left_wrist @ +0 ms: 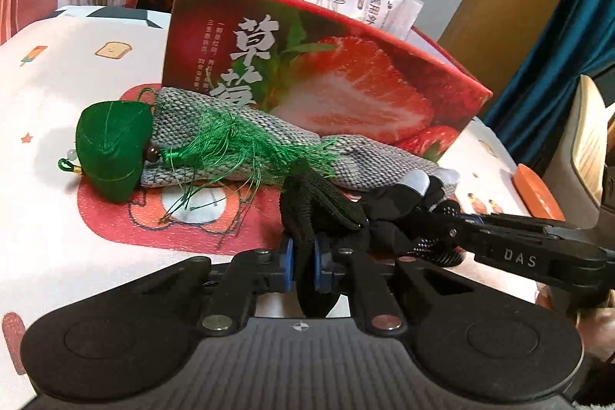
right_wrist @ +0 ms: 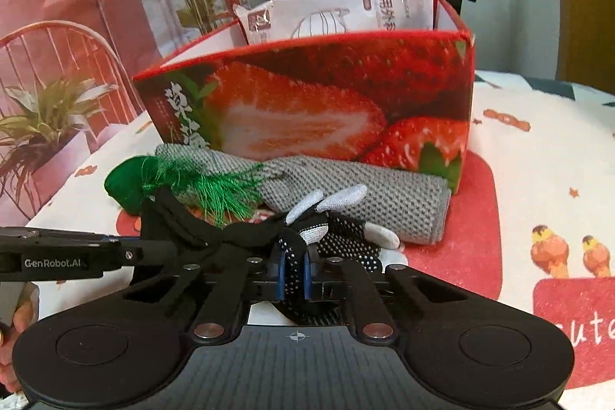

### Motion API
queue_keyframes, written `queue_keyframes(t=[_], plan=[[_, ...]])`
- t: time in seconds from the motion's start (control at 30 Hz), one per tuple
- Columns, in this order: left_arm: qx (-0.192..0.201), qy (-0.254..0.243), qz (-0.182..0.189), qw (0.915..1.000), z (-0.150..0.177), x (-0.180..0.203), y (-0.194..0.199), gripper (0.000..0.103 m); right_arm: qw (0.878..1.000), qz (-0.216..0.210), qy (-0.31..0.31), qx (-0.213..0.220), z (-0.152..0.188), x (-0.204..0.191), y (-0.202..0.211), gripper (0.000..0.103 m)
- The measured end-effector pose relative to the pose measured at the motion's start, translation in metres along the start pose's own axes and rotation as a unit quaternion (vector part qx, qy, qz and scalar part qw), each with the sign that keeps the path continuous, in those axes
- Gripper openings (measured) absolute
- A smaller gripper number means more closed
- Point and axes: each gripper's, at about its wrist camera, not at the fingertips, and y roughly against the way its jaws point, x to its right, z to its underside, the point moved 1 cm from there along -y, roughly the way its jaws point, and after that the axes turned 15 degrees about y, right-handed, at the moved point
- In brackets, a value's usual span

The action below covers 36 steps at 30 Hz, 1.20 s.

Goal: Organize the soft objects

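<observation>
Near the bed's (left_wrist: 57,72) front edge, black glove (left_wrist: 326,206) is clamped by left gripper (left_wrist: 303,266) and right gripper (right_wrist: 295,275); lift into strawberry box (left_wrist: 346,72) likely needed.

Even warm indoor light, soft shadows, slight overall softness, strong fisheye bending and dark corners at edges.

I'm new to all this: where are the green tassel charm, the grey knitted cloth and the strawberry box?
green tassel charm (left_wrist: 111,150), left wrist view, its padded body.
grey knitted cloth (right_wrist: 384,202), right wrist view, its rolled middle.
strawberry box (right_wrist: 307,114), right wrist view, its front wall.
</observation>
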Motion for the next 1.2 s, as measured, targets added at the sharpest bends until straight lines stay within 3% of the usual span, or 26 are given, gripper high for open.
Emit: queue_keyframes(t=[0.17, 0.27, 0.37, 0.43, 0.63, 0.8, 0.9, 1.2], plan=[[-0.037, -0.009, 0.028, 0.9989, 0.005, 0.006, -0.003, 0.018, 1.000, 0.009, -0.001, 0.003, -0.003, 0.002, 0.006, 0.008], [-0.056, -0.022, 0.025, 0.9979, 0.011, 0.012, -0.010, 0.034, 1.000, 0.019, -0.008, -0.008, -0.001, 0.007, 0.006, 0.008], [-0.048, -0.016, 0.026, 0.9984, 0.010, 0.009, -0.009, 0.043, 0.999, 0.035, -0.014, -0.020, 0.003, 0.012, 0.005, 0.008], [-0.038, -0.009, 0.023, 0.9990, 0.007, 0.007, -0.009, 0.056, 0.998, 0.045, -0.019, -0.028, 0.007, 0.017, 0.006, 0.008], [-0.012, 0.015, 0.028, 0.9994, -0.012, -0.002, -0.010, 0.056, 0.996, 0.067, -0.044, -0.050, 0.018, 0.031, 0.007, 0.008], [-0.004, 0.039, -0.004, 0.9992, -0.024, -0.011, -0.019, 0.054, 0.995, 0.065, -0.040, -0.063, 0.019, 0.029, 0.006, 0.008], [-0.012, 0.059, 0.020, 0.9980, -0.028, -0.014, -0.011, 0.054, 0.995, 0.057, -0.038, -0.070, 0.018, 0.024, 0.006, 0.008], [-0.059, 0.047, 0.058, 0.9954, -0.006, -0.001, -0.001, 0.058, 0.996, 0.029, -0.041, -0.078, 0.017, 0.016, 0.005, 0.008]])
